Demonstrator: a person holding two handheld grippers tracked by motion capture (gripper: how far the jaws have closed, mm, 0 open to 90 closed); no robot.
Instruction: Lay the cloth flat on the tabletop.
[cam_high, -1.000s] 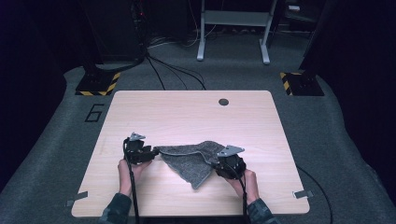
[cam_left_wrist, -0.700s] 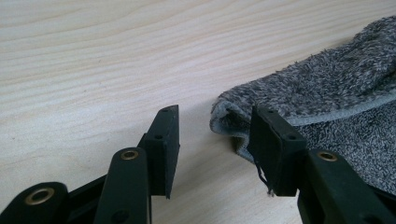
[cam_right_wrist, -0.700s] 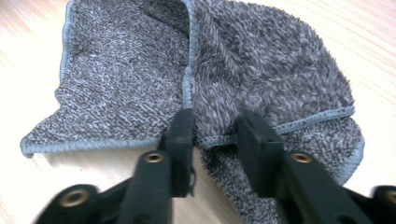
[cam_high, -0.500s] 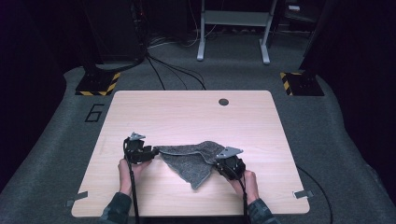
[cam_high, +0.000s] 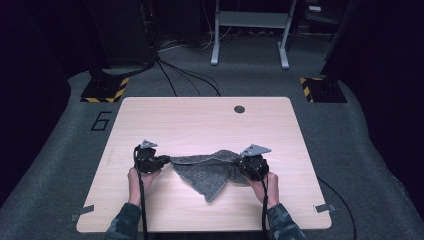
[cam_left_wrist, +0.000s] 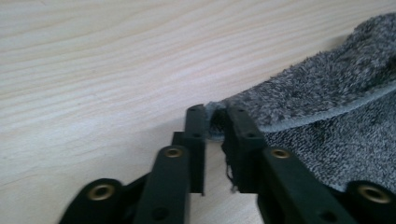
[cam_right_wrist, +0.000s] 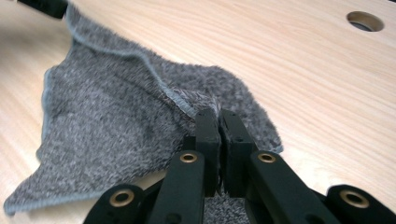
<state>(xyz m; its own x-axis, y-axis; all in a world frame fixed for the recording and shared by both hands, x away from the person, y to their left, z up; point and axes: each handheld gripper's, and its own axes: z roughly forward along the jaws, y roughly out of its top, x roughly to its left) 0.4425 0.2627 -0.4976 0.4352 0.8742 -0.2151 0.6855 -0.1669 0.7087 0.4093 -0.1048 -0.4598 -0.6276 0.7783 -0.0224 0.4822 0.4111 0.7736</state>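
Both grippers just closed — L gripper (cam_left_wrist: 215, 114) & R gripper (cam_right_wrist: 218, 119) pinching towel (cam_high: 207, 172) corners.

Grey carpet floor (cam_high: 380, 150), dark room, pale wooden table (cam_high: 200, 120)

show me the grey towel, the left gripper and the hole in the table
grey towel (cam_high: 206, 175), high view, middle of the cloth
left gripper (cam_left_wrist: 215, 122), left gripper view, between the tips, pinching the towel's corner
hole (cam_high: 239, 109), high view, its centre

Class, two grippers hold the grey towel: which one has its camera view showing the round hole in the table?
The right gripper: the hole sits at its view's top right, beyond the grey towel.
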